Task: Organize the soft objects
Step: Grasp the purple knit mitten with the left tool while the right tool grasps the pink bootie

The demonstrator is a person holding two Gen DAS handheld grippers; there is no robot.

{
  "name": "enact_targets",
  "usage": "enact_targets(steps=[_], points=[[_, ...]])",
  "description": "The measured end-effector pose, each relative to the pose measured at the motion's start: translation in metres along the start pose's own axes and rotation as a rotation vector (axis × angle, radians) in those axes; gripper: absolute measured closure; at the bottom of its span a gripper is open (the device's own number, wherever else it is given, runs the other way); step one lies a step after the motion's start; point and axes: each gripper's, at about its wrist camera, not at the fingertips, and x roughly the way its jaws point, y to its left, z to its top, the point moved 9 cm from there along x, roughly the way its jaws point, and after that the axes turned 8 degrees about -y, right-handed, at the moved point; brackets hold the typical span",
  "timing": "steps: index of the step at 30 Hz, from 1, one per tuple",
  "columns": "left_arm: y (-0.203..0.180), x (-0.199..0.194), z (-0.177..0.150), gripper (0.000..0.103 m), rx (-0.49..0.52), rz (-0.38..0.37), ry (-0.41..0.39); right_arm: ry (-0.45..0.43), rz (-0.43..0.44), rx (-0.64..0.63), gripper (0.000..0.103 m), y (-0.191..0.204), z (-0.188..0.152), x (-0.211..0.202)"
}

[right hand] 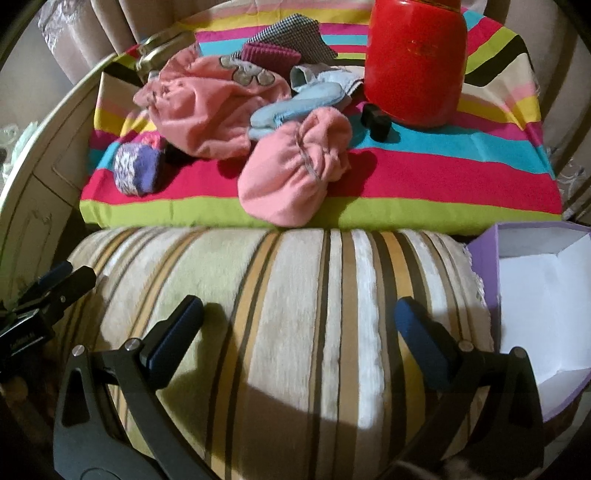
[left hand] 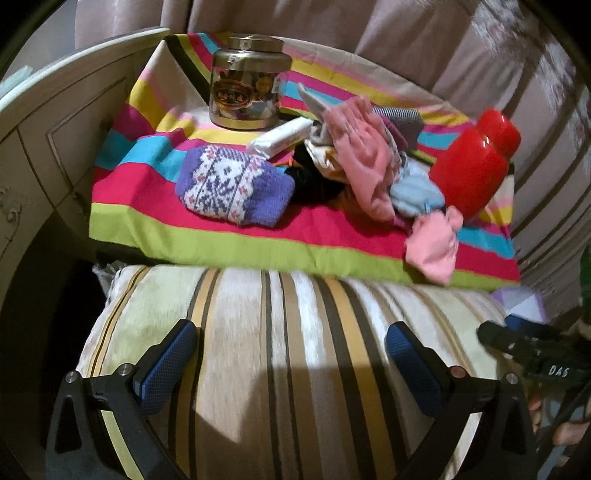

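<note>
the left gripper [left hand: 291, 341] is held with its jaws spread wide and nothing between them, above a striped cushion [left hand: 280, 354] that lies along the near edge of a striped cloth [left hand: 155, 236]. the right gripper [right hand: 299, 321] is likewise released and empty, over the same cushion.

on the cloth, from left to right: a glass jar with a metal lid [left hand: 245, 83] stands near the far left corner. a purple-and-white knitted mitten [left hand: 232, 184] lies toward the left edge. a small white wrapped packet [left hand: 282, 134] rests just behind it. a heap of soft garments occupies the middle, made up of a large pink piece [right hand: 207, 107], light blue pieces [right hand: 295, 105], a magenta ribbed piece [right hand: 271, 55] and a checked fabric [right hand: 291, 33]. a gathered pink piece [right hand: 295, 166] lies at the near edge, touching the cushion line. a small black object [right hand: 376, 118] sits just beside a red jar [right hand: 413, 59] toward the far right corner. an open lilac box with a white interior [right hand: 535, 295] stands right of the cushion, off the cloth.

the garments are judged light, limp and non-fragile; sagging and snagging on neighbours is to be expected. a hold is best taken on a bunched fold or gathered hem. the gathered pink piece is nearest the right gripper. the mitten is judged thicker, to be pinched across its cuff.
</note>
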Motion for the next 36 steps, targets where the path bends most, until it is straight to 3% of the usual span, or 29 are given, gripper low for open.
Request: enact_targets(steps=[5, 9, 13, 17, 22, 23, 24, 25, 27, 30, 34, 36], points=[[0.012, 0.019, 0.027, 0.001, -0.06, -0.013, 0.007, 0.004, -0.039, -0.002, 0.0, -0.007, 0.017, 0.01], [0.026, 0.04, 0.054, 0.002, -0.116, 0.006, 0.007, -0.006, -0.002, 0.084, 0.0, -0.011, 0.03, 0.021], [0.056, 0.069, 0.075, 0.002, -0.256, 0.046, 0.029, -0.028, -0.001, 0.092, 0.0, -0.008, 0.044, 0.029], [0.086, 0.097, 0.08, 0.002, -0.458, 0.05, 0.084, -0.025, 0.007, 0.112, 0.0, -0.007, 0.055, 0.043], [0.104, 0.122, 0.076, 0.003, -0.576, 0.057, 0.123, -0.039, 0.013, 0.155, 0.0, -0.008, 0.066, 0.055], [0.105, 0.123, 0.08, 0.009, -0.567, 0.06, 0.106, -0.043, 0.012, 0.162, 0.0, -0.008, 0.069, 0.058], [0.104, 0.125, 0.082, 0.023, -0.557, 0.048, 0.103, -0.045, 0.01, 0.167, 0.0, -0.009, 0.072, 0.06], [0.102, 0.126, 0.083, 0.028, -0.541, 0.045, 0.102, -0.046, 0.009, 0.171, 0.0, -0.009, 0.074, 0.063], [0.098, 0.128, 0.081, 0.053, -0.516, 0.033, 0.108, -0.048, 0.01, 0.18, 0.0, -0.009, 0.078, 0.068], [0.095, 0.125, 0.082, 0.073, -0.511, 0.02, 0.094, -0.048, 0.018, 0.187, 0.0, -0.006, 0.083, 0.075], [0.088, 0.111, 0.082, 0.082, -0.485, 0.003, 0.051, -0.054, 0.02, 0.189, 0.001, -0.004, 0.086, 0.083], [0.083, 0.105, 0.083, 0.083, -0.474, -0.002, 0.031, -0.046, 0.034, 0.189, 0.009, -0.003, 0.086, 0.086]])
